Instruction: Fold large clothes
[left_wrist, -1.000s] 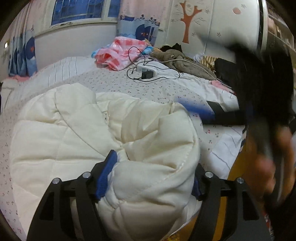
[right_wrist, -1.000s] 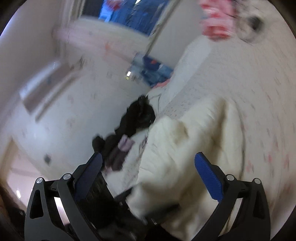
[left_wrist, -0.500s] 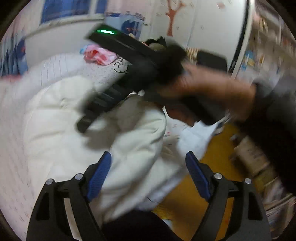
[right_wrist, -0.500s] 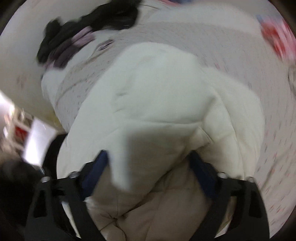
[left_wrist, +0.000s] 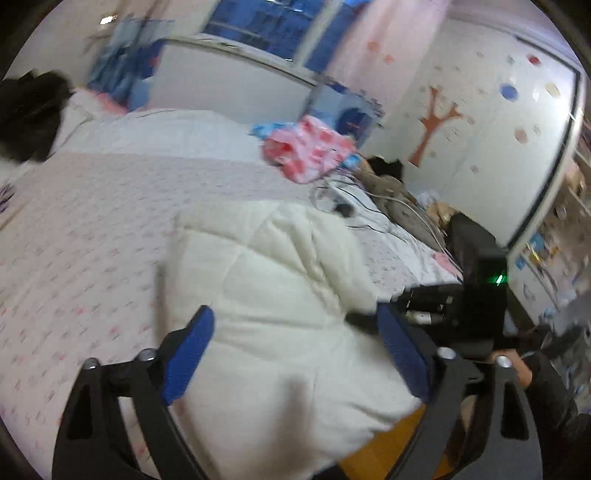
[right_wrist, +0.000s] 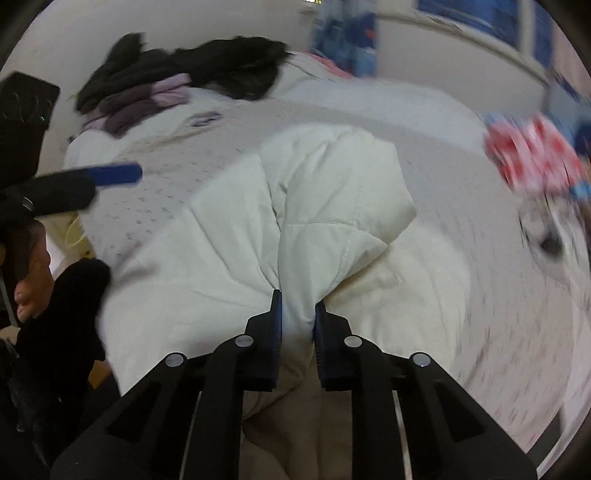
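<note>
One cream quilted jacket (right_wrist: 295, 221) lies bunched on the bed (left_wrist: 92, 229) near its edge. Right gripper (right_wrist: 297, 314) jaws closing, a fold of the jacket pinched between the pads. Left gripper (left_wrist: 295, 350) jaws opening wide above the jacket, pads clear of the fabric. Pink patterned cloth (left_wrist: 310, 151) and black clothes (right_wrist: 192, 70) lie well apart on the bed.

Left wrist view: cream quilted jacket (left_wrist: 280, 295) on a bed (left_wrist: 85, 236).

Left tongs (left_wrist: 295, 354), blue pads, jaws opening and spread wide over the jacket, not pressing it. Right tongs (left_wrist: 369, 318) at the jacket's right edge, black body showing a green light. Far side of bed: pink-and-red patterned cloth (left_wrist: 308, 151), black cables (left_wrist: 343, 206), grey garment (left_wrist: 399, 199). Dark clothing (left_wrist: 29, 118) at left. Wall with tree decal (left_wrist: 432, 125).
</note>
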